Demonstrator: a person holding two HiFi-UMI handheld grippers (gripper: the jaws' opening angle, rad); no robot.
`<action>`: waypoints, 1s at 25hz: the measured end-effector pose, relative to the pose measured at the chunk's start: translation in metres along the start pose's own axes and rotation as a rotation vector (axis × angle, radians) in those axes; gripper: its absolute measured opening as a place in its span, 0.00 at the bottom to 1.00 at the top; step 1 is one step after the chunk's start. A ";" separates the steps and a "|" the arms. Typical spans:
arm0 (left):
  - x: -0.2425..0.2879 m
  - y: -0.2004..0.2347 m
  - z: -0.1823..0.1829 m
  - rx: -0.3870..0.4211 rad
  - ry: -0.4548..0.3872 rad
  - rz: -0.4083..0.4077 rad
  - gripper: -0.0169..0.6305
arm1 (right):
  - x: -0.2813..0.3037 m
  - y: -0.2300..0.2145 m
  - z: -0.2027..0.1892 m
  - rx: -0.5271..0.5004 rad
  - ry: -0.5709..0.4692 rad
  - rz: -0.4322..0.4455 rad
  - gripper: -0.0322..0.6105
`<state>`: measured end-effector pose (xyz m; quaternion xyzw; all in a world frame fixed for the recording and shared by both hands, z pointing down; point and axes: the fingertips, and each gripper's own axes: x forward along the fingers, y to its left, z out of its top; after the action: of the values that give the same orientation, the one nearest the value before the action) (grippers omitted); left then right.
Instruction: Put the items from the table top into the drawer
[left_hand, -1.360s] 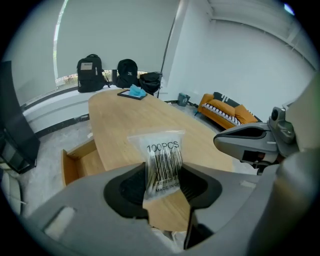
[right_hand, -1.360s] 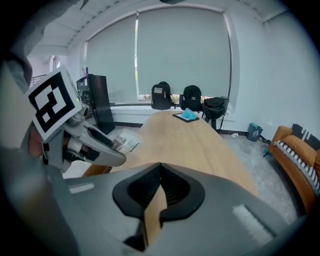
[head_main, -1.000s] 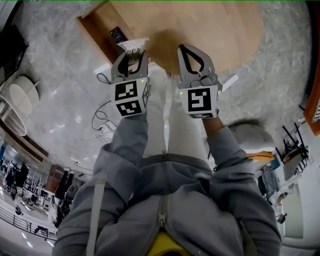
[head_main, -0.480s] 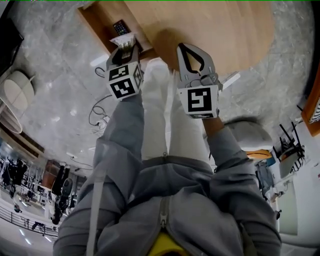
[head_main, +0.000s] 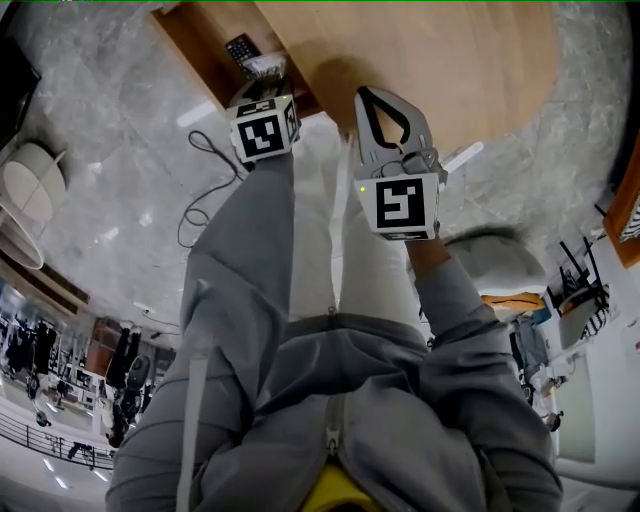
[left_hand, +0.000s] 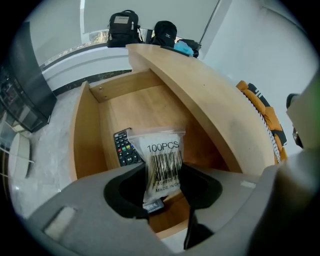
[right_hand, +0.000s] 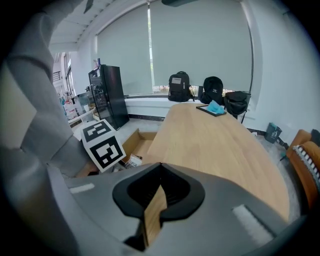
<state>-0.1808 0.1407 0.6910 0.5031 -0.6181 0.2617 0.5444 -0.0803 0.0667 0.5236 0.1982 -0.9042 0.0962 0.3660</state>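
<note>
Tabletop (head_main: 450, 60) of pale wood, rounded edge, bare near the fingers. Pale stone floor (head_main: 110, 220) around it, a dark cable (head_main: 200, 185) lying loose on it. Left gripper (left_hand: 162, 187) is clamped on a clear plastic bag (left_hand: 162, 152), which stands up from between the pads over the open drawer (left_hand: 90, 130) below the table edge. Black remote control (left_hand: 124, 147) lies on the drawer bottom just beyond the fingertips and to their left, partly behind the bag. Right gripper (right_hand: 157, 192) is closed on nothing, tips together, with only a sliver of table wood showing behind them. Left gripper view shows the bag's print, 100PCS and a barcode, too small to read from the head. Head view shows the floor, the cable and a grey sleeve (head_main: 230, 270). Right gripper view gives the wider room: blinded window (right_hand: 200, 45), backpacks (right_hand: 180, 86) on the sill, tall black cabinet (right_hand: 107, 95) and a blue thing (right_hand: 216, 107) far beyond the fingers.
</note>
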 end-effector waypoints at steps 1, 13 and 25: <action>0.003 -0.003 -0.001 0.011 0.012 -0.012 0.31 | 0.000 0.000 0.000 -0.002 0.002 0.000 0.05; -0.012 -0.008 -0.003 0.140 0.009 0.005 0.64 | -0.011 -0.007 0.010 -0.003 -0.005 -0.005 0.05; -0.136 -0.053 0.075 0.244 -0.256 -0.017 0.04 | -0.078 -0.048 0.054 0.009 -0.048 -0.102 0.05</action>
<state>-0.1764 0.1023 0.5314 0.6000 -0.6417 0.2640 0.3982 -0.0422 0.0288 0.4319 0.2480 -0.9010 0.0767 0.3476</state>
